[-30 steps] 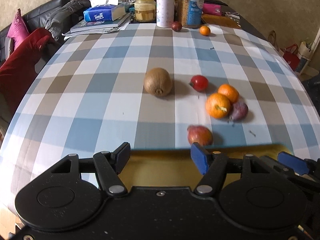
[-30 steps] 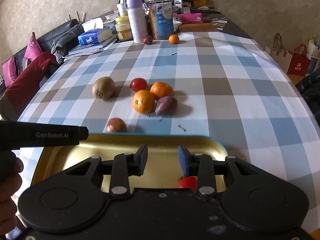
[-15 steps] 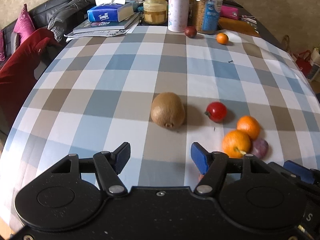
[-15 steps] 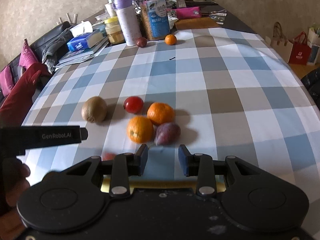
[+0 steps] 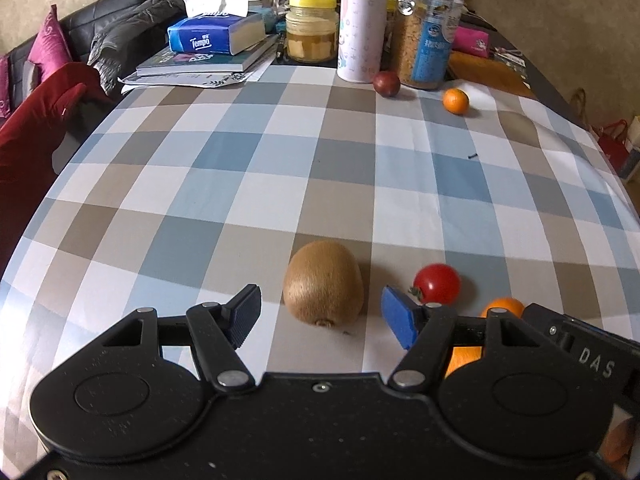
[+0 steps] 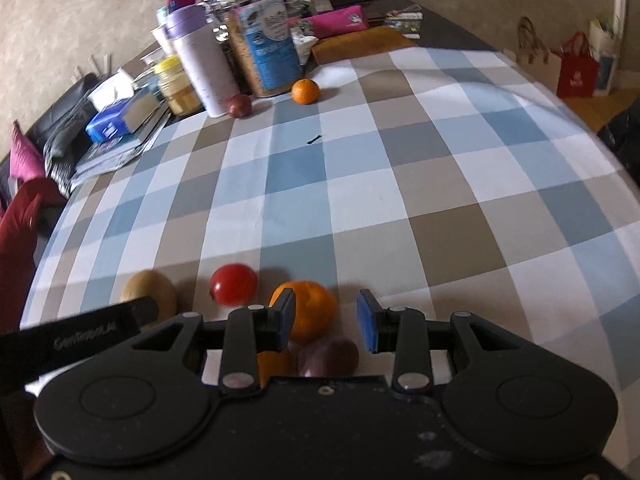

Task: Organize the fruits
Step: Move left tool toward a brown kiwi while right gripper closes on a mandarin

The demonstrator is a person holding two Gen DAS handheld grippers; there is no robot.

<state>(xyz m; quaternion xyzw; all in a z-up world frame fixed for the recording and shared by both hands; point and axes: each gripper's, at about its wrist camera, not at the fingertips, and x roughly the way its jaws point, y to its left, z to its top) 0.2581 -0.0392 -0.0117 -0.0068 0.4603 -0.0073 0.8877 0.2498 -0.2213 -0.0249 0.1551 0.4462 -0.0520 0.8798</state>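
Note:
A brown kiwi (image 5: 324, 283) lies on the checked tablecloth, framed by the open jaws of my left gripper (image 5: 320, 312), whose pads stand clear of it on both sides. A red tomato (image 5: 437, 283) sits to its right, beyond the right pad, with an orange (image 5: 502, 306) further right. My right gripper (image 6: 326, 320) is open over an orange (image 6: 310, 308) and a purple plum (image 6: 330, 356), touching neither. The kiwi (image 6: 150, 292) and tomato (image 6: 234, 283) lie left of it. A second orange (image 6: 272, 362) is half hidden under the left finger.
At the table's far end stand a purple-lidded bottle (image 5: 362, 24), a cereal jar (image 5: 426, 28), a yellow-lidded jar (image 5: 311, 28), a tissue pack on books (image 5: 208, 40), a small orange (image 5: 455, 101) and a dark plum (image 5: 386, 84). Red cushions (image 5: 36, 120) lie left. Bags (image 6: 576, 64) stand on the floor right.
Both grippers moved forward over the table. The gold tray and the reddish fruit near it dropped out of view. The kiwi now lies between my left jaws; the orange and plum sit under my right.

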